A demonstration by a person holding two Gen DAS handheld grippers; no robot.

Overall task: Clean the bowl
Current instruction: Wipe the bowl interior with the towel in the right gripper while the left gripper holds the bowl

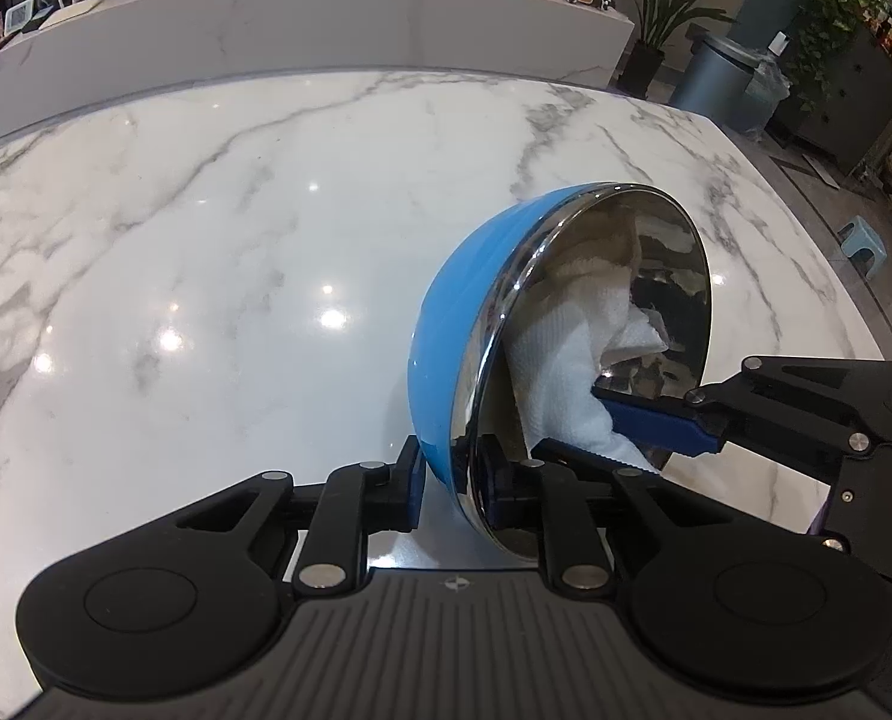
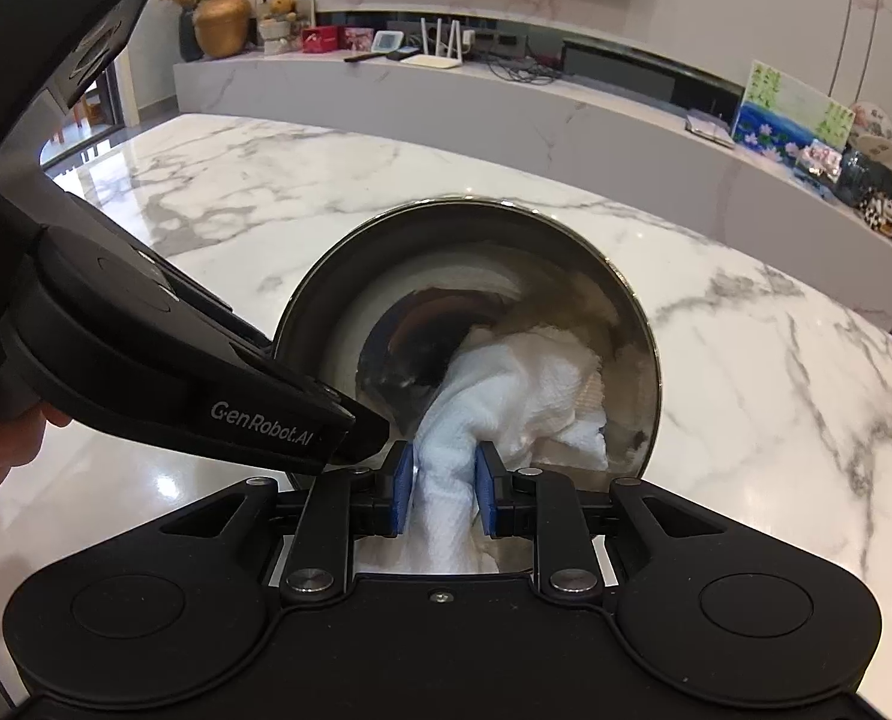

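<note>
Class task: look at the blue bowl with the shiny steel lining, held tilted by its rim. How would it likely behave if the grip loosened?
The blue steel-lined bowl looks rigid. Its polished rim, pinched by the left gripper, is probably slippery, so it may slide out. Its rounded underside would likely rock or roll on the glossy marble table.

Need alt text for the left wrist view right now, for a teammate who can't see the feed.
The left gripper clamps the rim of a blue bowl tipped on its side above a white marble table, its shiny steel inside facing right. From the right, the right gripper pushes a white paper towel into the bowl.
</note>
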